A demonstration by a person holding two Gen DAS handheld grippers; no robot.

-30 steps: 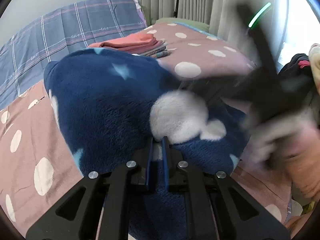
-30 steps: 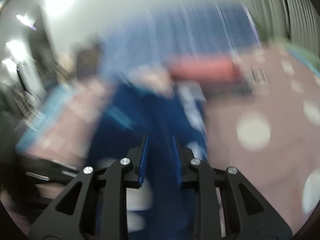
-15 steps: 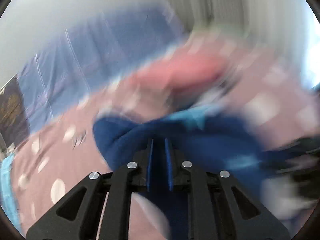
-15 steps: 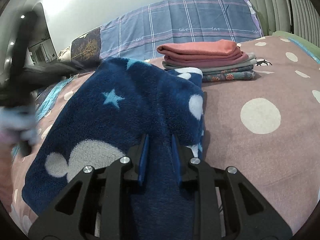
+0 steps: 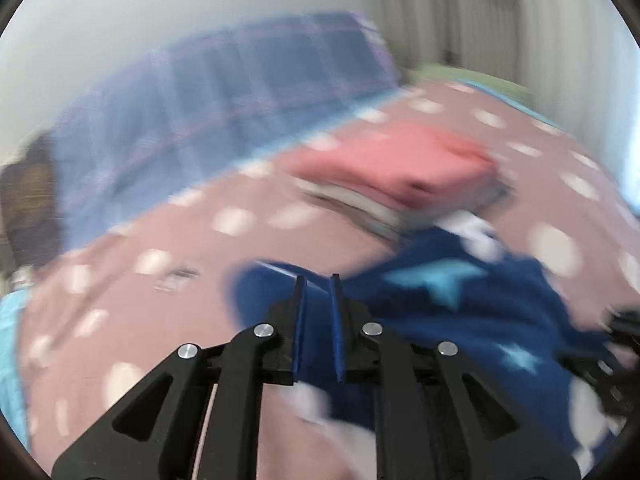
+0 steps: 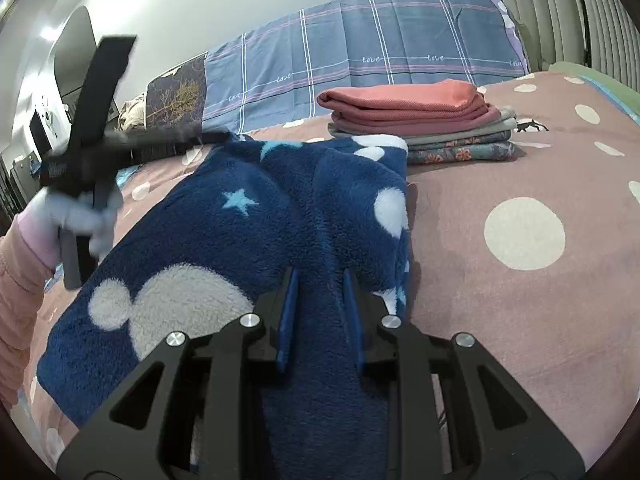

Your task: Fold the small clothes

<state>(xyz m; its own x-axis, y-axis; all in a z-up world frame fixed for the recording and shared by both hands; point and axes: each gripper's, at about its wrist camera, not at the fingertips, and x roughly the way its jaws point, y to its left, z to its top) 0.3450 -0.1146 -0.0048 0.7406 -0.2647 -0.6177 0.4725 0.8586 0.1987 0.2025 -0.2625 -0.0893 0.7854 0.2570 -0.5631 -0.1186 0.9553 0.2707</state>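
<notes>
- The navy fleece garment with stars and white patches (image 6: 224,240) lies half-folded on the pink polka-dot bed (image 6: 520,280).
- Right tongs (image 6: 320,276) pinch its near edge, anchoring it.
- Left tongs (image 5: 318,280), nearly closed, grip the far edge, probably to fold it.
- A folded clothes stack (image 6: 420,120) waits behind.

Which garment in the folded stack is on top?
The coral-pink one. It tops the folded stack; the grey pieces lie under it, and the floral piece sits at the bottom, on the dotted bedspread.
</notes>
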